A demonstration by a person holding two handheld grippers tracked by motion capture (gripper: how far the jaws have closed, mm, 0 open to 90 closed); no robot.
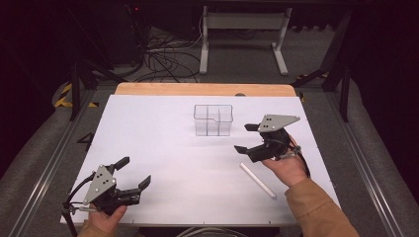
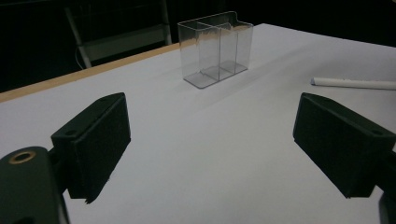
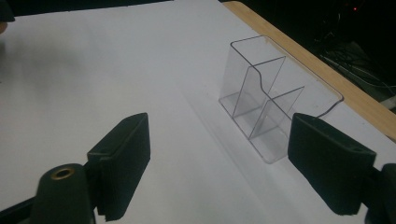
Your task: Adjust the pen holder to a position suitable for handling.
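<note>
Two claws are over the desk (image 1: 148, 148), one in each hand, and neither has anything in its grip. The right claw (image 1: 245, 138) hangs above the desk's right half, jaws spread wide with bare white surface between them, pointed toward the one clear plastic organizer (image 1: 213, 120), which stands upright near the far edge, a little right of centre. Through the right gripper view the organizer (image 3: 261, 102) shows dividers splitting it into compartments, all of them see-through; it sits ahead of the jaws, apart from both pads. One white stick (image 1: 257, 180) lies flat on the desk just beside the right hand, on its near side, untouched. The left claw (image 1: 133, 171) waits low at the near left corner, jaws also wide apart, well away from organizer and stick alike.
</note>
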